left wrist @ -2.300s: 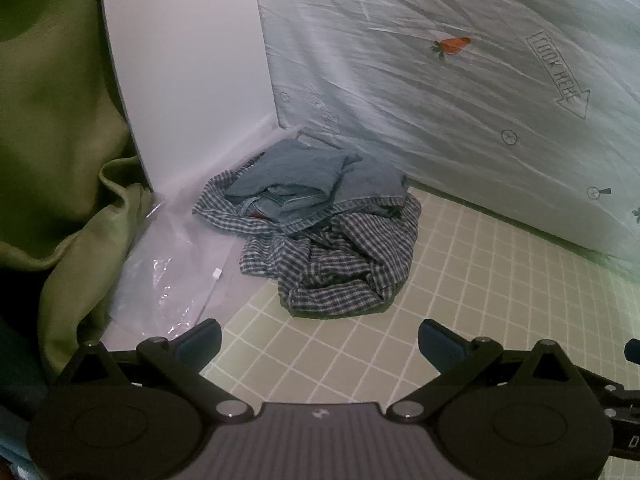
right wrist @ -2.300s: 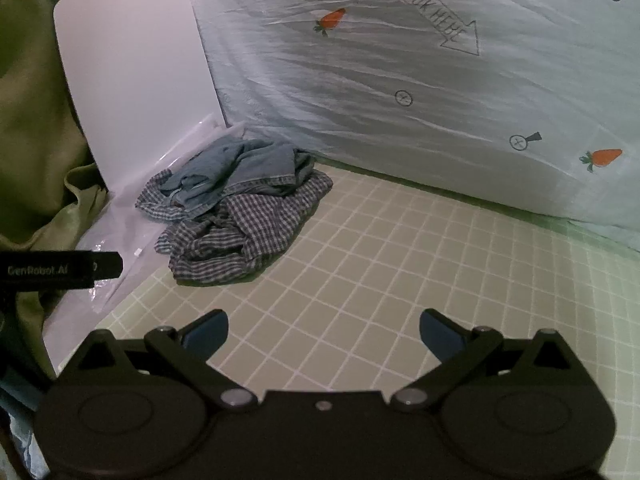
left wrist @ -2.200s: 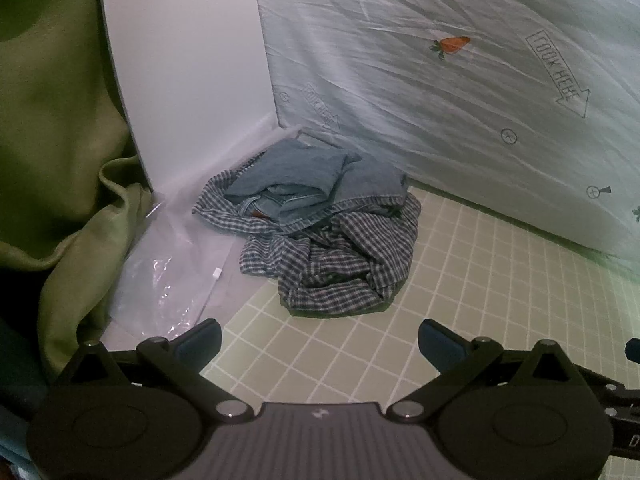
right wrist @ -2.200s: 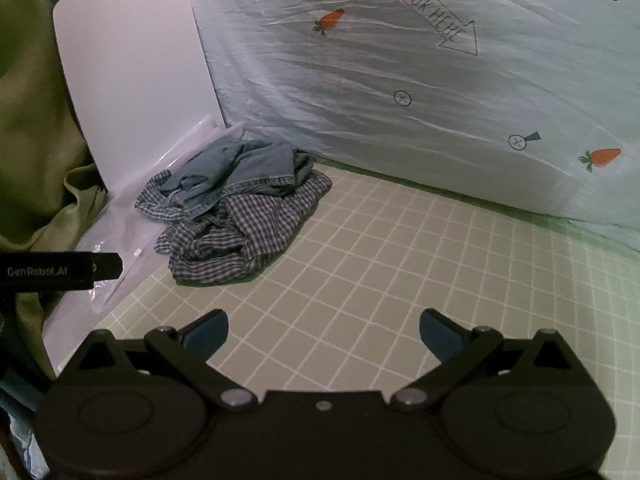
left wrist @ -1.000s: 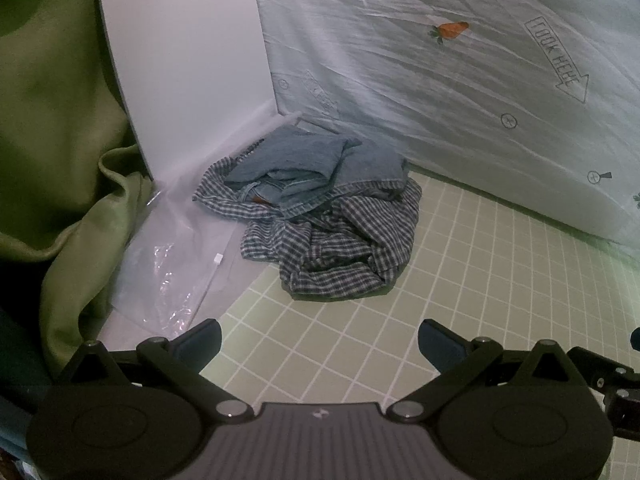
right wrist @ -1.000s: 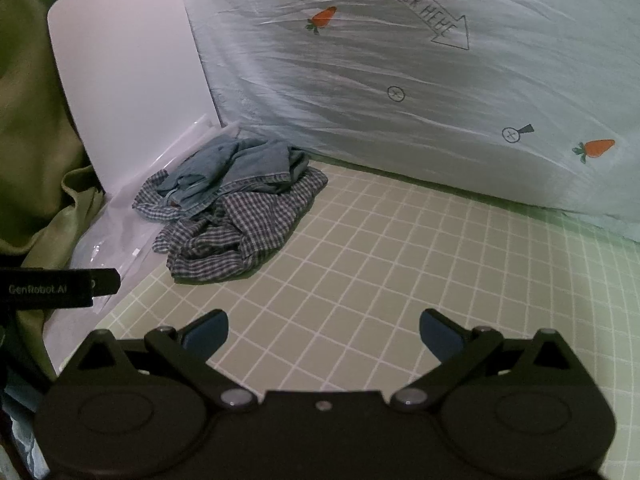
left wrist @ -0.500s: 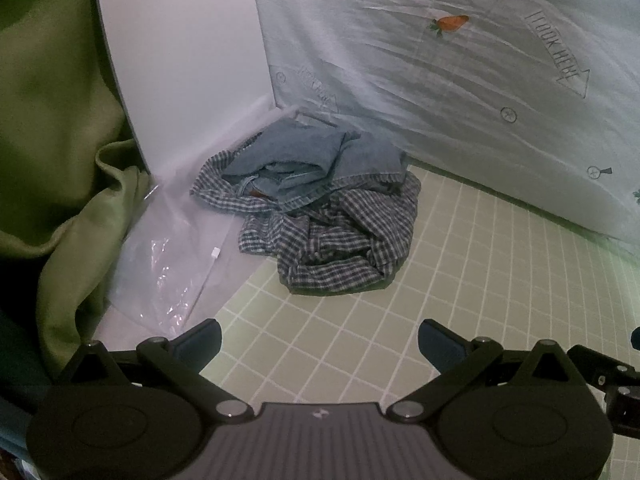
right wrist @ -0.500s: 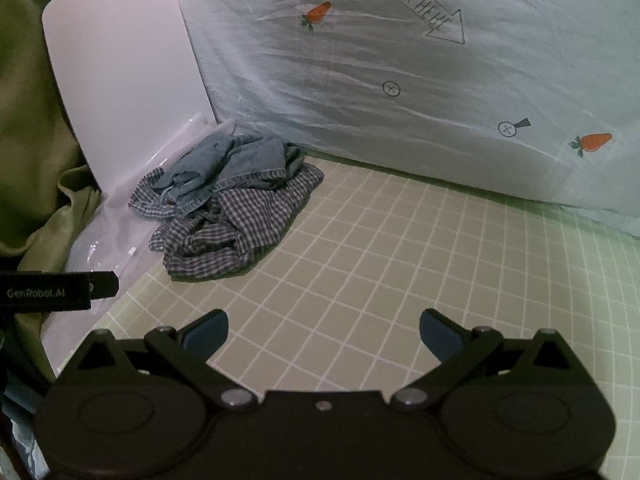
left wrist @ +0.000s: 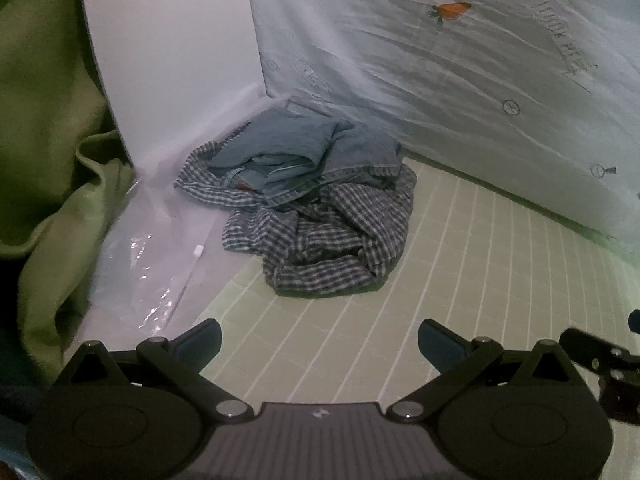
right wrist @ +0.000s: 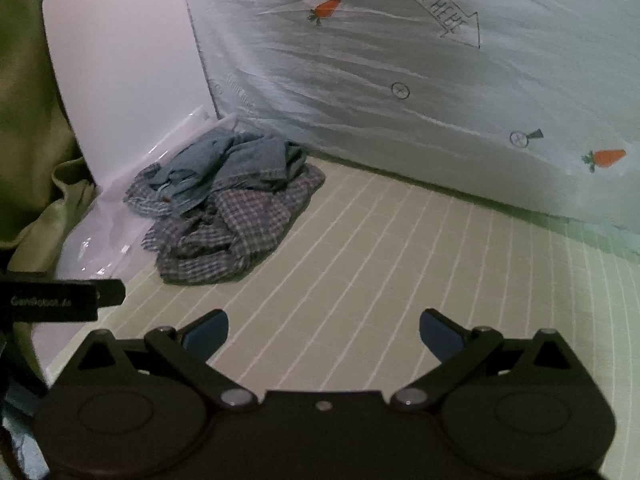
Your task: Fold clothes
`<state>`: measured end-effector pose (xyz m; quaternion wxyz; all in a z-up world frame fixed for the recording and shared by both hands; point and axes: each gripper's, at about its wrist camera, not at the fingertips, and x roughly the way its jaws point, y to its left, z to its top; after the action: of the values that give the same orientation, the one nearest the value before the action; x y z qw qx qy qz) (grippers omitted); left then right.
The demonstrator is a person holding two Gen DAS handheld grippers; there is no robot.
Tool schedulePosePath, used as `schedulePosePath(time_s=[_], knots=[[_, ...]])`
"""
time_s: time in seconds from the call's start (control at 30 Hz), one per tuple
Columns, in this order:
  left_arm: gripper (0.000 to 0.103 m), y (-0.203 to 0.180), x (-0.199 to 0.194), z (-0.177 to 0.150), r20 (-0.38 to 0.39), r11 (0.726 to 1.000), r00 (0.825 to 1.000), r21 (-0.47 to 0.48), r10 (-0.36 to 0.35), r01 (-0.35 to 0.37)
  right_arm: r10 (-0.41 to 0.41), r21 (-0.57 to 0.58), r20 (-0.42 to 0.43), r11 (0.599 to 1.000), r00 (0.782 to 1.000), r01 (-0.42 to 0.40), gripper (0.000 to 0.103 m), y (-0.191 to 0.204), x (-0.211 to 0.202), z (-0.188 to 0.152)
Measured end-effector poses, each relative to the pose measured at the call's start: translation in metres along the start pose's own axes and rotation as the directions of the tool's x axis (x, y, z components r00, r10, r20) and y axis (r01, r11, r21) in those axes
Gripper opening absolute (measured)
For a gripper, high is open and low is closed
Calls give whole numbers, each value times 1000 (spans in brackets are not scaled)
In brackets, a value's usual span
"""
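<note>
Green grid mat [left wrist: 460, 264] [right wrist: 420, 256], far left corner.
On it I see a crumpled plaid shirt [left wrist: 332, 236] [right wrist: 224, 232] with a denim piece [left wrist: 304, 156] [right wrist: 236, 164] on top; a clear plastic bag [left wrist: 152, 256] [right wrist: 104, 240] lies just left, under the shirt's edge.

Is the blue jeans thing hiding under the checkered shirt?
No, the denim garment lies on top of the crumpled checkered shirt.
</note>
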<state>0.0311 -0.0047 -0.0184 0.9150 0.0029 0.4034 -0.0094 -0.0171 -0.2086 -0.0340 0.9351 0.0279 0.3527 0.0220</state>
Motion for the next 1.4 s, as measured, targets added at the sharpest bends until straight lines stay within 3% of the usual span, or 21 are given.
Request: schedulePosePath(time_s=[0.17, 0.3, 0.4, 0.5, 0.6, 0.67, 0.73, 0.87, 0.93, 0.97, 1.0, 1.03, 1.07, 1.1, 1.13, 1.2, 1.27, 1.33, 1.4], knots=[[103, 2, 31, 23, -11, 998, 1000, -53, -19, 18, -65, -41, 37, 997, 997, 67, 103, -1, 32, 28], [103, 10, 67, 51, -20, 997, 1000, -73, -12, 10, -60, -30, 65, 998, 996, 62, 103, 0, 70, 61], [103, 19, 96, 74, -27, 996, 1000, -89, -1, -2, -68, -42, 39, 997, 997, 70, 103, 6, 109, 86], [102, 35, 127, 100, -25, 991, 1000, -130, 1, -4, -38, -59, -11, 998, 999, 37, 103, 13, 151, 111], [94, 53, 157, 128, -6, 986, 1000, -169, -15, 14, -4, -61, -27, 998, 1000, 3, 103, 21, 194, 134], [92, 64, 178, 146, 12, 979, 1000, -200, -28, 30, 31, -54, -32, 998, 999, -33, 95, 26, 223, 149], [85, 73, 198, 162, 25, 968, 998, -241, -60, 64, 83, -31, -36, 996, 996, -84, 89, 30, 250, 164], [74, 79, 231, 182, 39, 945, 989, -291, -143, 148, 179, 20, -57, 984, 982, -178, 88, 43, 300, 185], [42, 77, 239, 188, 36, 942, 988, -300, -148, 152, 187, 22, -89, 982, 978, -186, 86, 52, 320, 188], [33, 75, 238, 189, 51, 943, 988, -293, -146, 155, 192, 23, -104, 981, 976, -190, 75, 56, 330, 190], [18, 73, 235, 190, 68, 946, 987, -285, -143, 156, 222, 37, -105, 975, 969, -219, 64, 58, 336, 190], [11, 70, 226, 192, 95, 952, 987, -268, -128, 150, 269, 48, -99, 963, 958, -266, 43, 58, 337, 190], [9, 68, 216, 195, 123, 958, 986, -250, -114, 142, 261, 34, -85, 965, 962, -259, 31, 60, 332, 189], [2, 65, 207, 198, 150, 963, 983, -233, -101, 135, 247, -18, -61, 968, 967, -249, 21, 65, 323, 189], [2, 62, 198, 201, 178, 968, 980, -216, -88, 126, 235, -69, -36, 969, 971, -237, 18, 69, 314, 189], [2, 60, 170, 209, 251, 973, 964, -189, -83, 133, 251, -97, 27, 964, 968, -248, 17, 67, 289, 192], [2, 60, 130, 218, 334, 967, 935, -178, -117, 185, 248, -90, 109, 967, 963, -239, 15, 60, 253, 198], [2, 58, 84, 224, 414, 953, 896, -168, -163, 251, 235, -86, 196, 971, 952, -222, 15, 50, 213, 202], [2, 51, 33, 224, 488, 939, 843, -125, -224, 322, 219, -58, 286, 976, 933, -211, 14, 32, 164, 202]])
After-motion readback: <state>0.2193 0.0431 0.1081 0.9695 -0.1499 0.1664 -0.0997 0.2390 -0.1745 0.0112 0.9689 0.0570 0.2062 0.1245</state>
